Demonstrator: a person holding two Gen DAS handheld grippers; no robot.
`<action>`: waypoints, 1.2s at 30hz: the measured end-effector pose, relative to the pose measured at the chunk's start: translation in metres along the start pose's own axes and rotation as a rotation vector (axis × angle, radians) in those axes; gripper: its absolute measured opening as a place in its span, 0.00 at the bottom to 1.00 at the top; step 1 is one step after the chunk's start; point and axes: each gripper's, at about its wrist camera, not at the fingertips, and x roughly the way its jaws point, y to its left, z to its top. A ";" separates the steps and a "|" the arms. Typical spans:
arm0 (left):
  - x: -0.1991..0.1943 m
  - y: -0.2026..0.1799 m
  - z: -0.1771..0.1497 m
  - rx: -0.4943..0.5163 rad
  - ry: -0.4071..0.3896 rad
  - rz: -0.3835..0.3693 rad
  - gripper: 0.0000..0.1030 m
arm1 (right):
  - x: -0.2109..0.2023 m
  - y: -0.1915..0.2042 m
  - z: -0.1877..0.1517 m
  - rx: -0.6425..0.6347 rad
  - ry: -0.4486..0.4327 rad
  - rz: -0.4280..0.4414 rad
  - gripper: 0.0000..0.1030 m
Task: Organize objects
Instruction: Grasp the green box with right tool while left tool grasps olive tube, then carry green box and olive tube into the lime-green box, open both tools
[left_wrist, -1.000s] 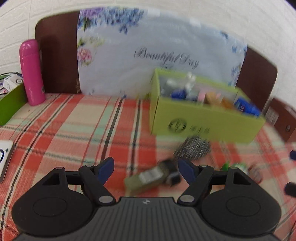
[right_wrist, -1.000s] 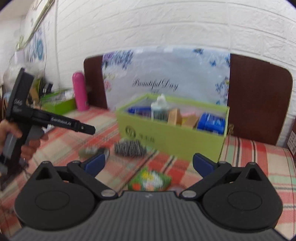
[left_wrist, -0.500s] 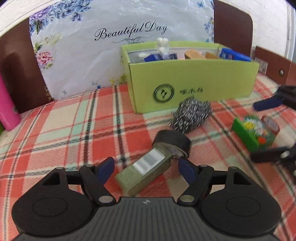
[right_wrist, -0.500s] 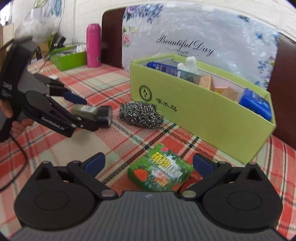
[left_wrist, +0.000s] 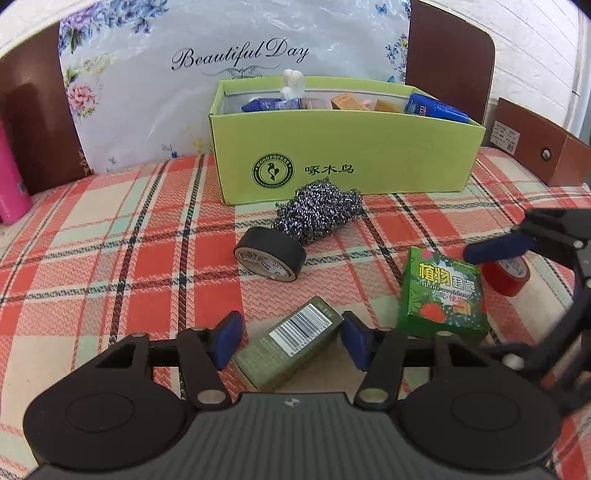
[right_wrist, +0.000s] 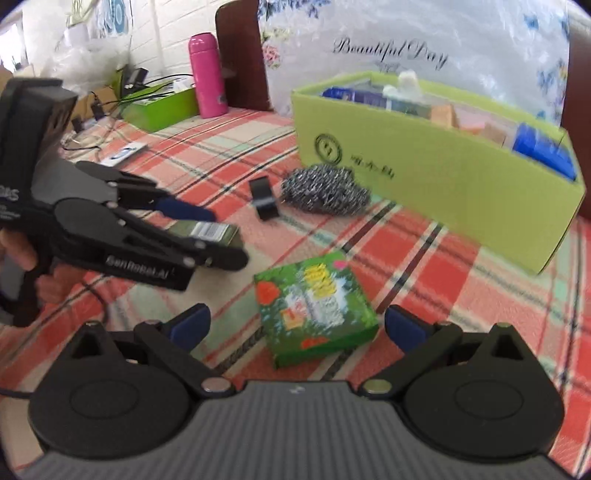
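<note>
Two hand-held grippers work low over a red, green and cream plaid tablecloth (left_wrist: 110, 258). On the left gripper (left_wrist: 290, 338) the jaws are closing around an olive-green rectangular box with a barcode label (left_wrist: 291, 341), which lies between the blue pads without visible contact. Jaws wide apart, the right gripper (right_wrist: 295, 326) straddles a flat green carton printed with strawberries (right_wrist: 317, 306), gripping nothing. Behind them sit a black roll of tape (left_wrist: 271, 254), a steel-wool scourer (left_wrist: 317, 214) and a lime-green cardboard box (left_wrist: 351, 155).
</note>
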 end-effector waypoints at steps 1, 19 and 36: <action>0.000 0.000 0.000 -0.007 0.000 0.004 0.58 | 0.003 0.001 0.002 -0.008 -0.002 -0.027 0.88; -0.053 -0.006 0.121 -0.109 -0.286 -0.184 0.22 | -0.068 -0.025 0.050 0.055 -0.284 -0.144 0.65; 0.061 0.010 0.178 -0.164 -0.234 -0.094 0.73 | 0.010 -0.104 0.095 0.097 -0.342 -0.402 0.99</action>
